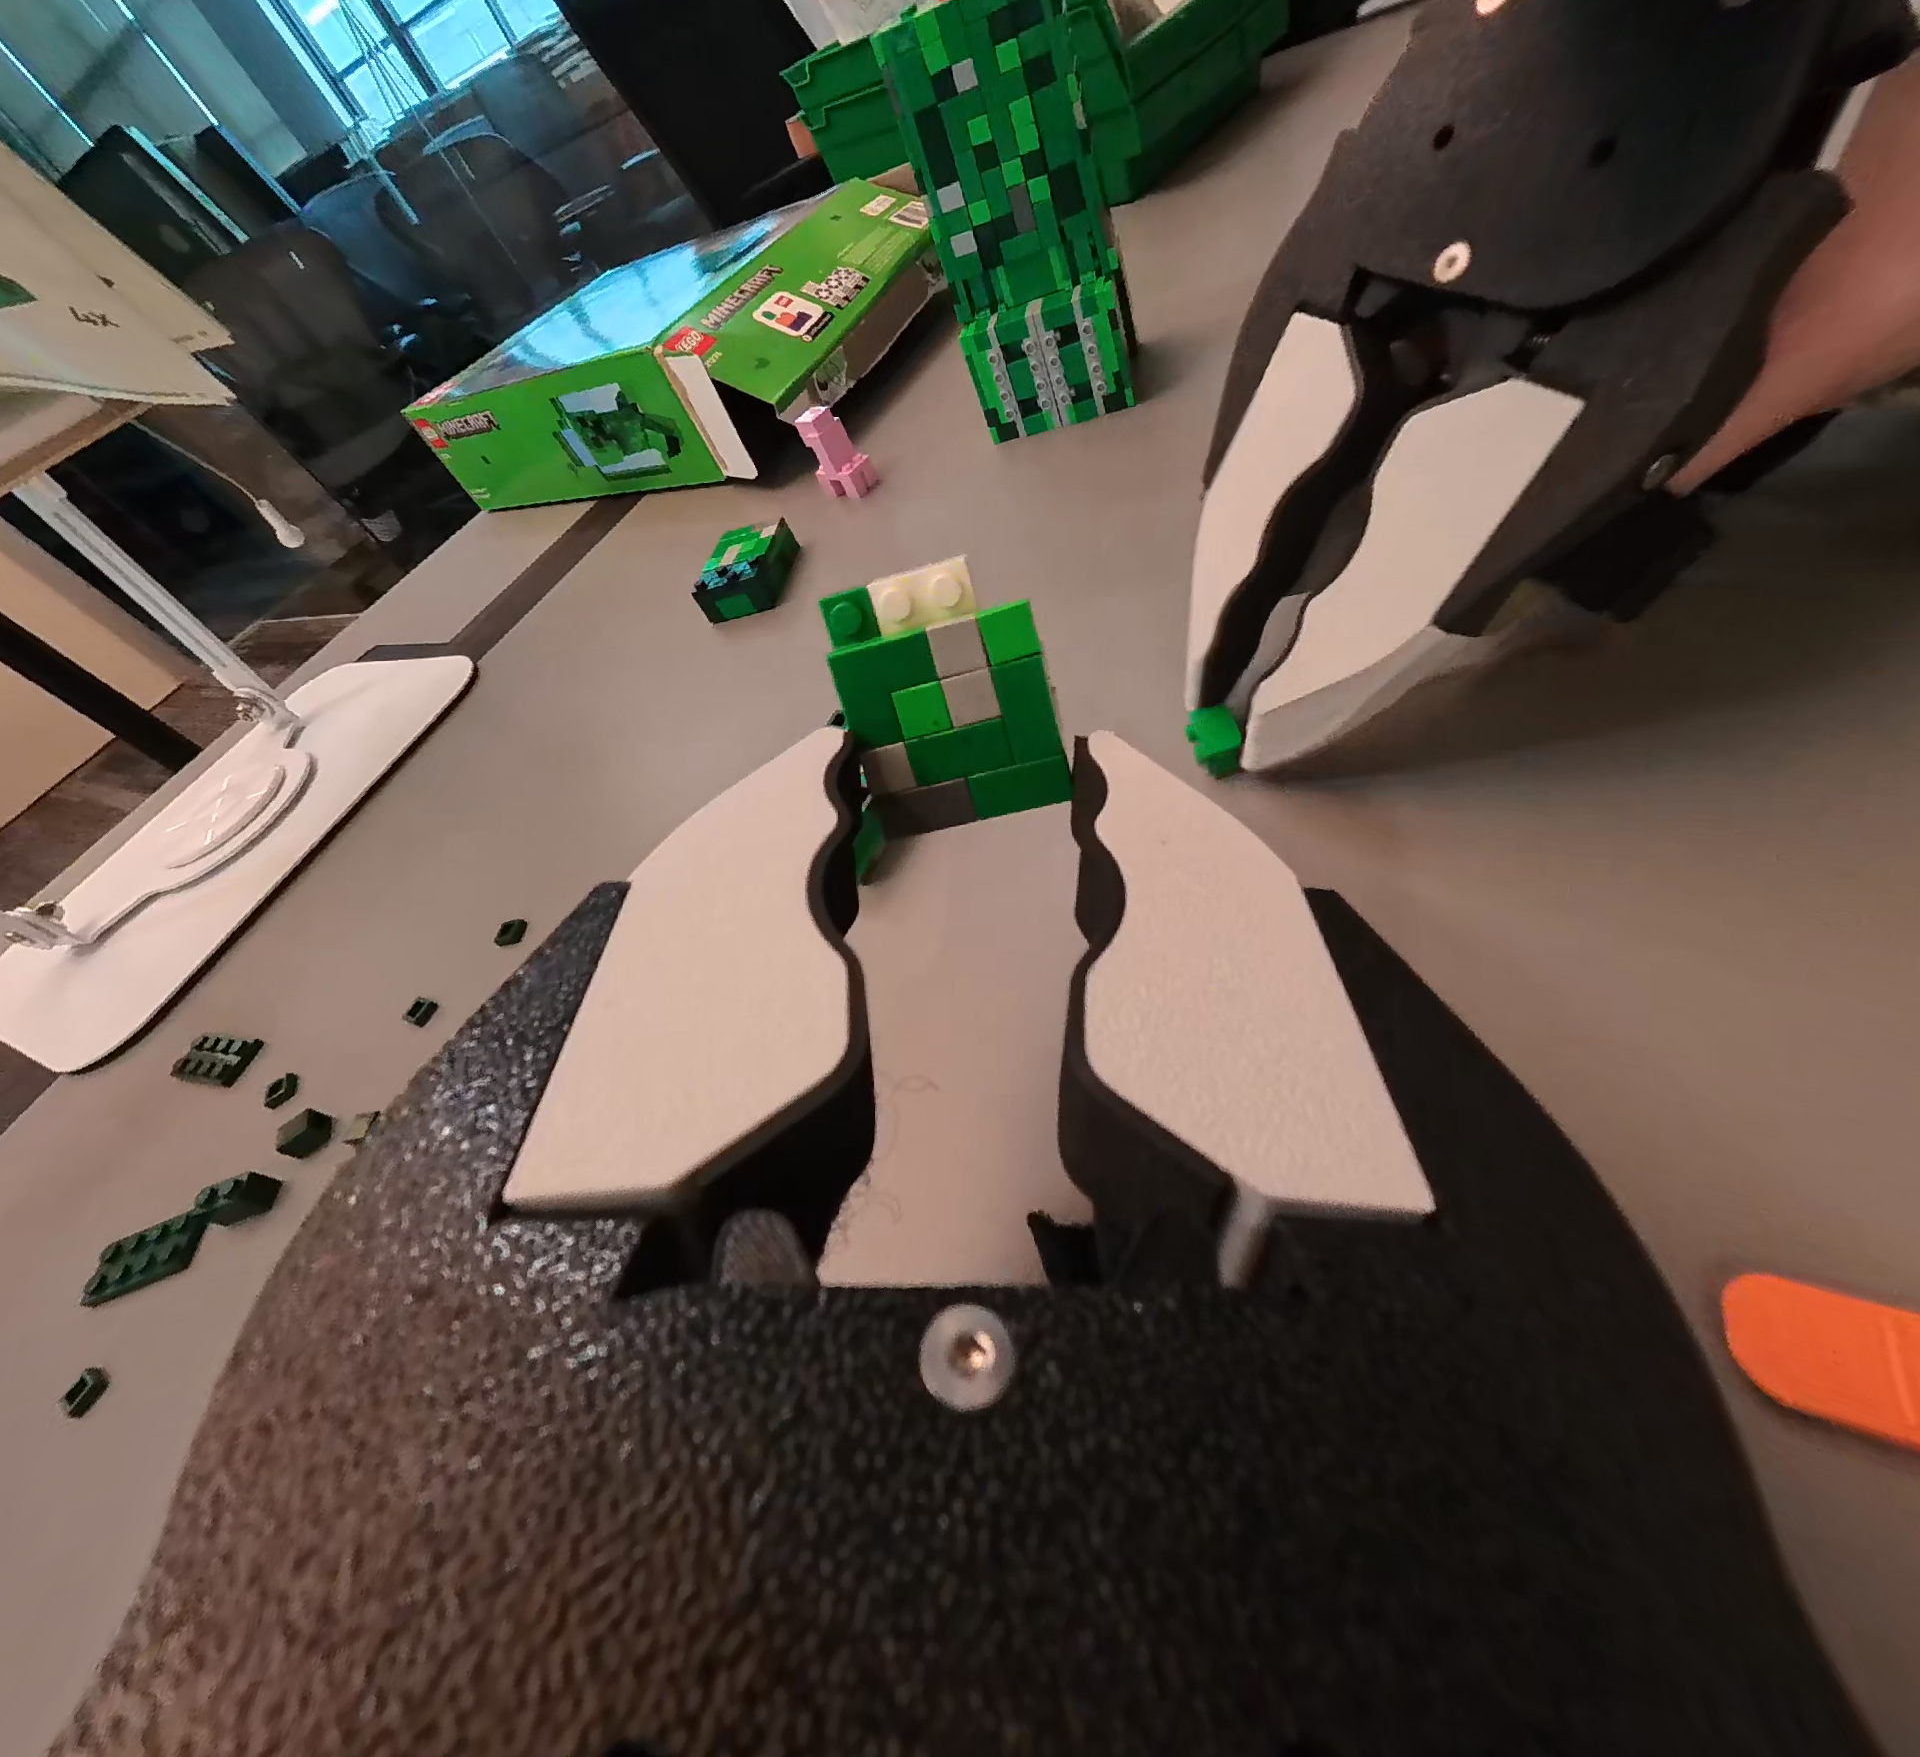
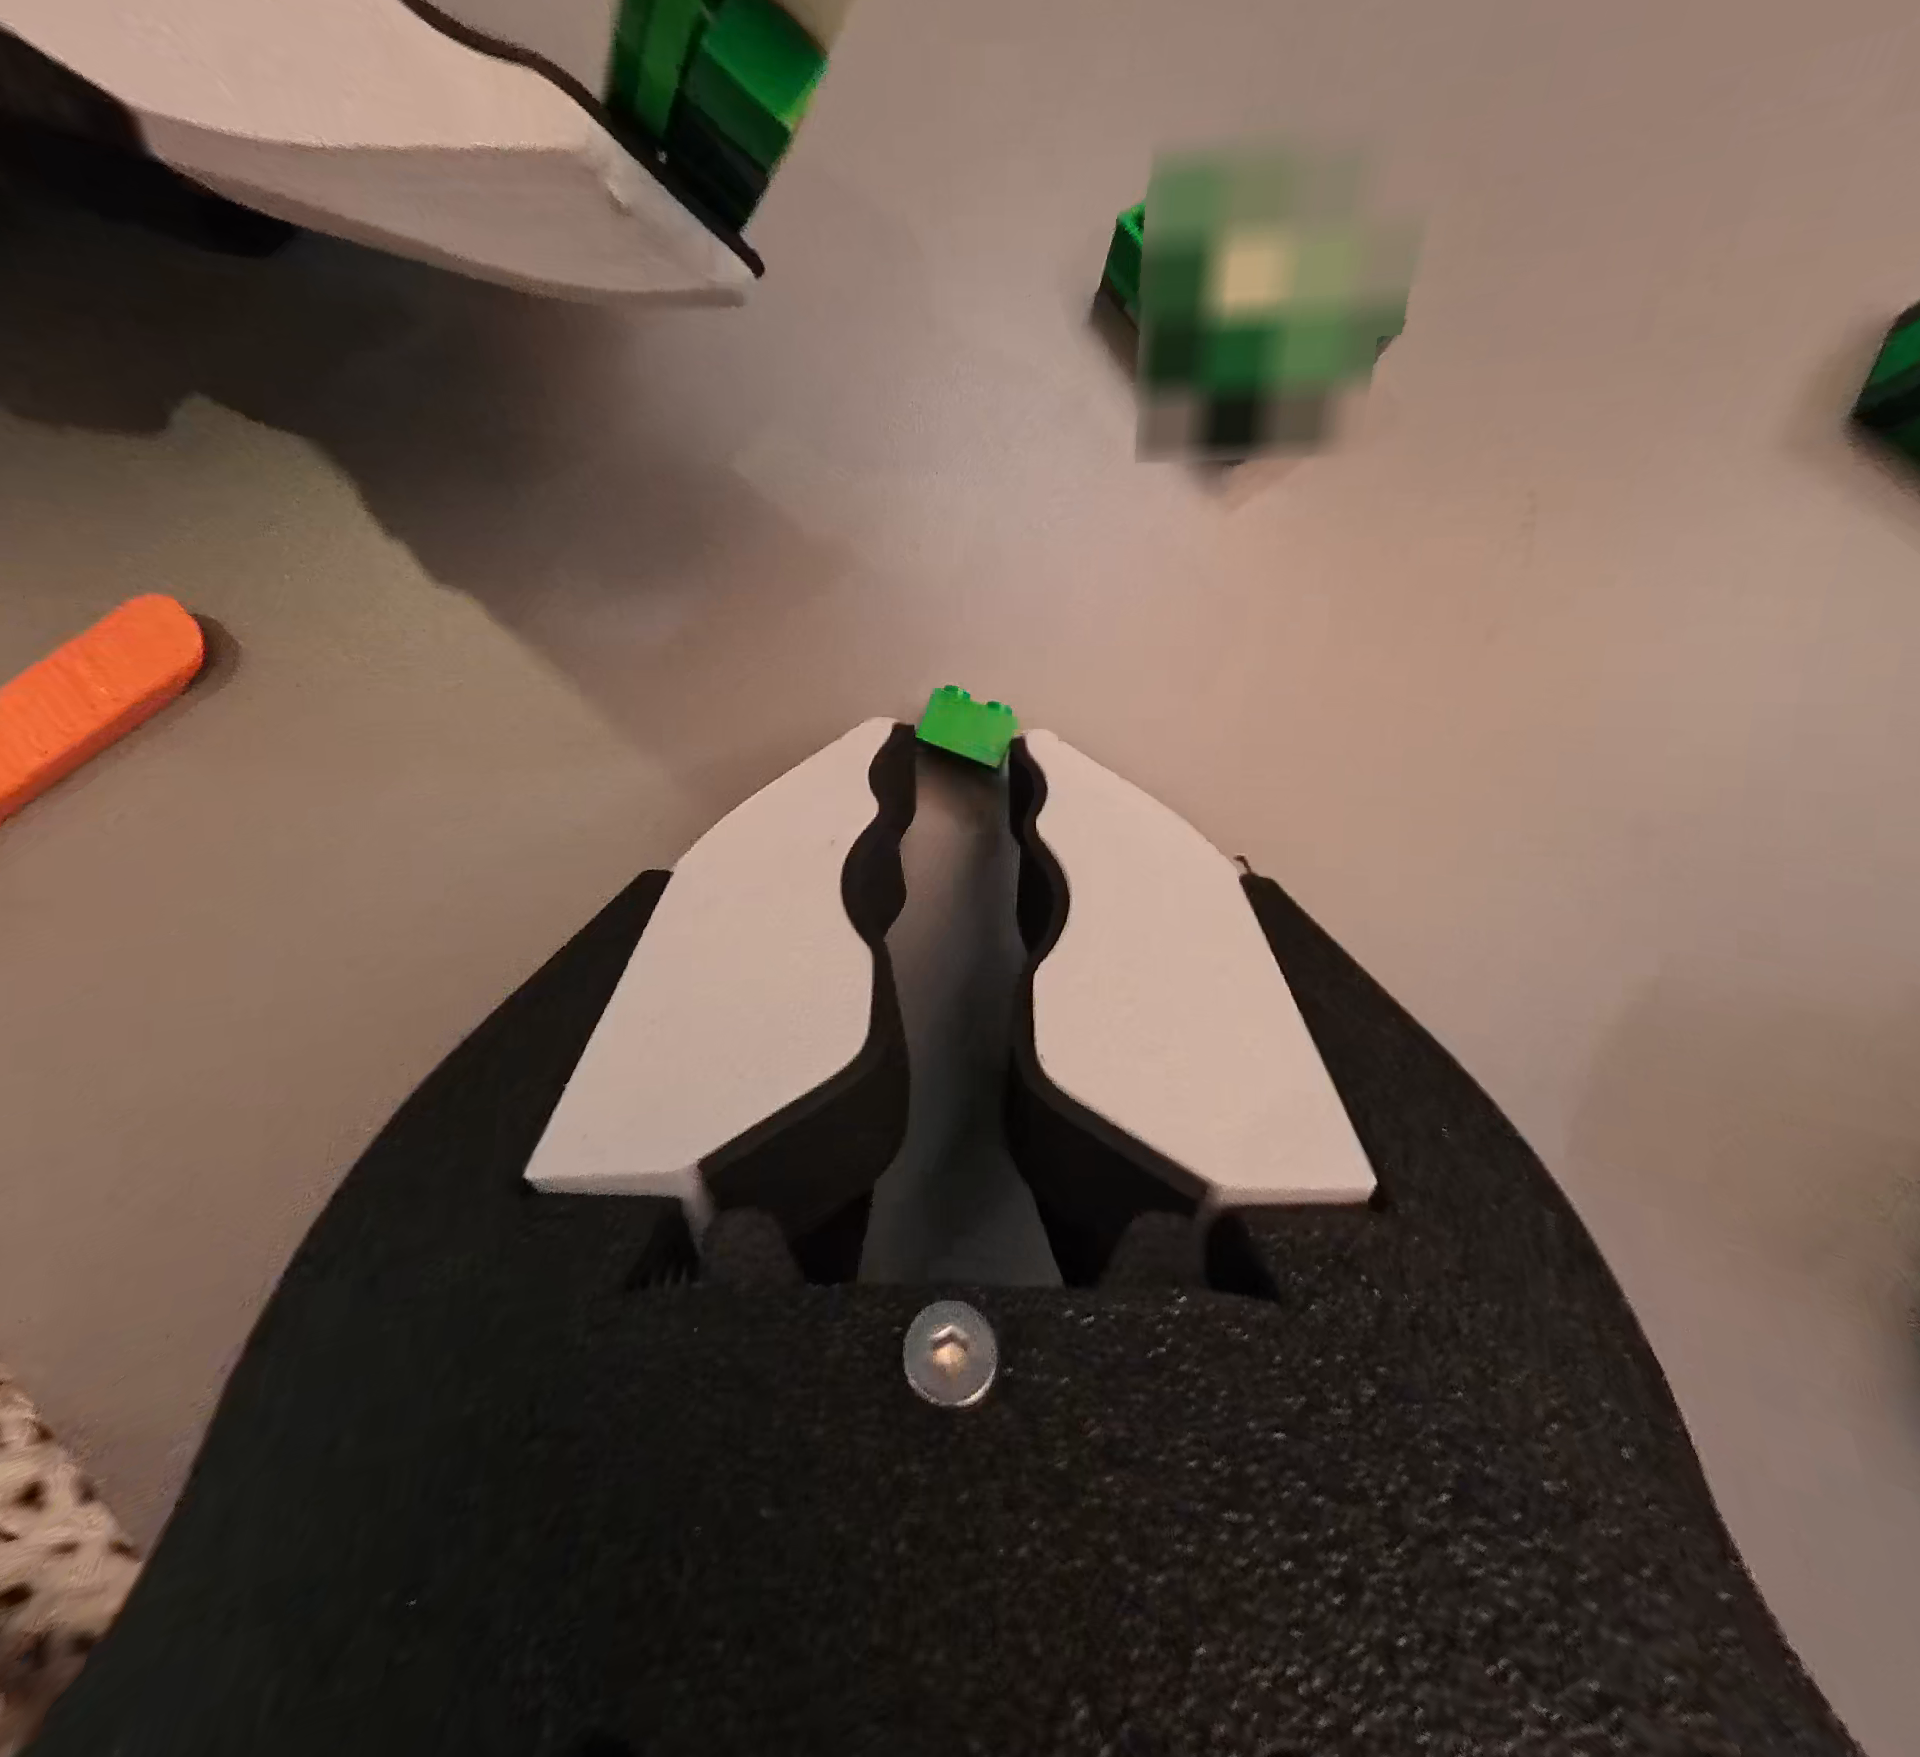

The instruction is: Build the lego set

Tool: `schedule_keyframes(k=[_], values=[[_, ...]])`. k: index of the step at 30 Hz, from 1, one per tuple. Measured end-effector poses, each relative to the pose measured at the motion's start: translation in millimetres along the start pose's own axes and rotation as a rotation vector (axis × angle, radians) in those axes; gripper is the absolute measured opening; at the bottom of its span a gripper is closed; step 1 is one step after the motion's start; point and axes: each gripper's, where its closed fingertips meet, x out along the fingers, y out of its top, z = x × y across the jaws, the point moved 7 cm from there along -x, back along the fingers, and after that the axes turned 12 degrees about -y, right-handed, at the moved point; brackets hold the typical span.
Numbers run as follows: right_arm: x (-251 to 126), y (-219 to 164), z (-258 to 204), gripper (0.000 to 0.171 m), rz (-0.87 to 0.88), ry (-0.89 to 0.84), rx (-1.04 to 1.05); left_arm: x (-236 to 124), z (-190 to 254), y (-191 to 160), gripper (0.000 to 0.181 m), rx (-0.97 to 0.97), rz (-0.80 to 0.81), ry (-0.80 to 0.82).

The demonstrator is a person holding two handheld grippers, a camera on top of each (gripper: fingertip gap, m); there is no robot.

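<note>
Right jaws: the right gripper (image 2: 964, 739) has its jaws nearly closed on a small green brick (image 2: 966, 728) at the very tips, down at the worktop (image 2: 1455, 772); the left wrist view shows the same brick pinched just right of the green block.
Left jaws: the left gripper (image 1: 966, 762) stands part open, one jaw on each side of the green block (image 1: 951, 720); whether the jaws press it or only flank it cannot be told.
Landmark: the green block is a small green and grey sub-assembly with white studs on top, standing on the worktop.
Done so far: behind the green block stands a tall green figure (image 1: 1013, 180), largely built; a small dark green cube (image 1: 746, 569) lies just behind and left of the block.
Left to do, as a judgement: the pinched brick looks meant for the green block, which then has to join the figure; dark green loose pieces (image 1: 223, 1198) lie to its near left.
Other things: a green box (image 1: 665, 367) lies far behind left; a pink figure (image 1: 836, 455) sits behind; an orange tool (image 1: 1829, 1359) lies near right.
Hard to make out: the block's rear and the figure's top are hidden or cut off; a mosaic patch covers one green piece in the right wrist view.
</note>
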Motion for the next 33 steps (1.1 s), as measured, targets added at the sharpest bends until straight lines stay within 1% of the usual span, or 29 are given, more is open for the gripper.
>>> schedule_keyframes(k=[2, 4, 6, 8, 11, 14, 18, 21, 29, 33], values=[[-11, 12, 5, 0.017, 0.126, -0.002, -0.087, -1, 0, 1, 0.038, -0.031, 0.023, -0.034], [-29, 30, 12, 0.017, 0.286, -0.027, -0.215, -1, 3, 4, 0.038, -0.101, 0.074, -0.118], [-49, 49, 17, 0.017, 0.444, -0.094, -0.401, -1, 4, 7, 0.038, -0.210, 0.129, -0.215], [-60, 63, 15, 0.016, 0.508, -0.129, -0.604, -1, 4, 8, 0.038, -0.317, 0.171, -0.293], [-59, 71, 7, 0.017, 0.495, -0.170, -0.876, -1, 3, 8, 0.038, -0.434, 0.231, -0.374], [-57, 73, -1, 0.016, 0.500, -0.191, -1.025, -3, 0, 8, 0.038, -0.497, 0.278, -0.396], [-58, 80, -4, 0.016, 0.484, -0.187, -1.088, -4, -3, 9, 0.038, -0.556, 0.356, -0.391], [-62, 92, -2, 0.017, 0.448, -0.168, -1.142, -5, -5, 10, 0.038, -0.620, 0.444, -0.393], [-77, 139, -4, 0.017, 0.376, -0.098, -1.351, -17, -11, 19, 0.037, -0.758, 0.768, -0.346], [-80, 159, -8, 0.017, 0.340, -0.084, -1.465, -23, -13, 21, 0.037, -0.767, 0.844, -0.349]])
